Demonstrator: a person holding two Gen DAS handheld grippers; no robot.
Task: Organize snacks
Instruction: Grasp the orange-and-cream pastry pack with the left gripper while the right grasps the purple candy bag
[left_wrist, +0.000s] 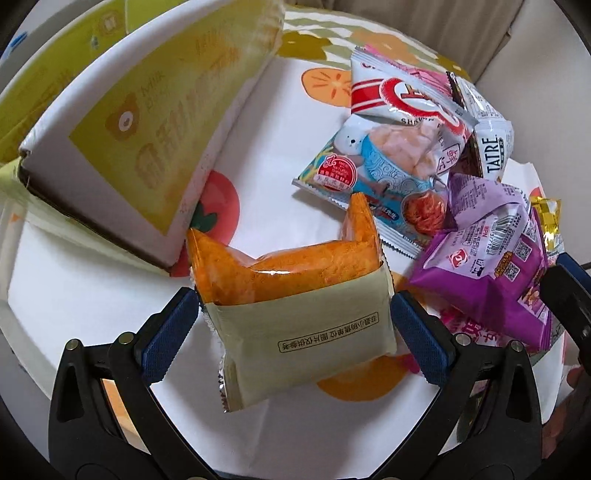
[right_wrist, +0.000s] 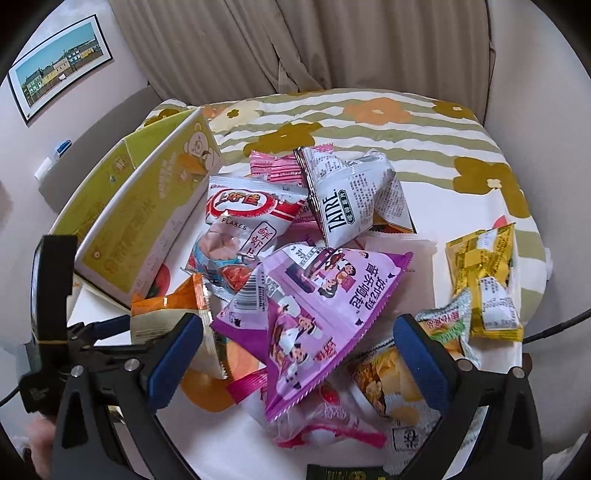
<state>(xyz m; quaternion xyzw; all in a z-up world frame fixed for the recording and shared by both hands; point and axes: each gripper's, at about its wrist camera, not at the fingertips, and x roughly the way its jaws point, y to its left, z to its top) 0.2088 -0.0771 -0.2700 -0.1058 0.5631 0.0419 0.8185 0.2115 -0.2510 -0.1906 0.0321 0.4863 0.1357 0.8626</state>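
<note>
My left gripper (left_wrist: 295, 314) is shut on an orange and beige snack pack (left_wrist: 295, 306), held above the cloth near the yellow-green box (left_wrist: 147, 122). The pack also shows in the right wrist view (right_wrist: 177, 314), where the left gripper (right_wrist: 110, 328) is at the left. My right gripper (right_wrist: 297, 347) is open over the snack pile, its fingers on either side of a purple bag (right_wrist: 314, 306). The pile holds a red and white flakes bag (right_wrist: 240, 218), a white TATRE bag (right_wrist: 354, 199) and pink packs (right_wrist: 273, 166).
Yellow packs (right_wrist: 487, 273) and a green-edged chips pack (right_wrist: 443, 325) lie at the right. The floral cloth (right_wrist: 369, 122) covers the table to its far edge, with a curtain behind. The box lies open at the left, its flap raised.
</note>
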